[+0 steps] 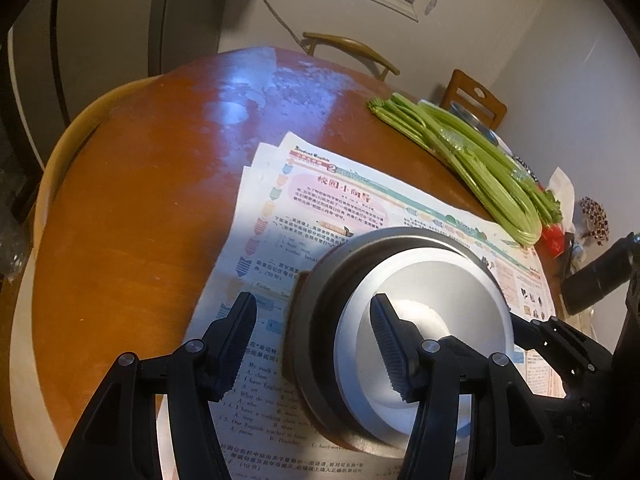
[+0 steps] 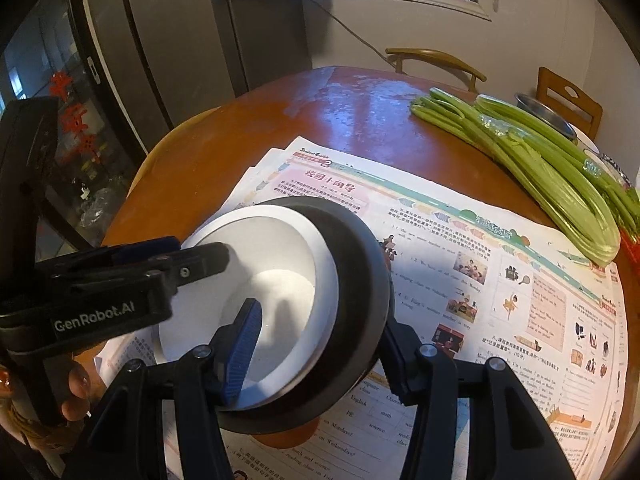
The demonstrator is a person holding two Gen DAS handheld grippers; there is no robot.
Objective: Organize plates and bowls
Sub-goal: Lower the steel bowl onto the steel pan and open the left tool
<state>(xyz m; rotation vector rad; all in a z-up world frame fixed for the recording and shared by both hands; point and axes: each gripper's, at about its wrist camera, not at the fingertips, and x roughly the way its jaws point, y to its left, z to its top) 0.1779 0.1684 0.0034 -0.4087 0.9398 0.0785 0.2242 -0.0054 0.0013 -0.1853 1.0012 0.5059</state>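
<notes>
A white bowl (image 1: 424, 280) sits nested inside a dark bowl (image 1: 320, 300) on newspaper on a round wooden table. My left gripper (image 1: 314, 342) is open, one finger inside the white bowl and one outside the dark bowl's left wall. In the right wrist view the white bowl (image 2: 280, 248) and dark bowl (image 2: 360, 272) sit between my right gripper's fingers (image 2: 316, 344), one finger inside the white bowl, the other outside the dark bowl's right wall. I cannot see whether the right fingers press on the walls. The left gripper (image 2: 200, 258) reaches over the rim from the left.
Newspaper sheets (image 2: 480, 264) cover the near table (image 1: 140, 220). A celery bunch (image 2: 540, 168) lies at the back right, with a metal bowl (image 2: 548, 114) behind it. Two chairs (image 2: 436, 62) stand at the far edge. A dark cabinet (image 2: 192, 40) stands at the back left.
</notes>
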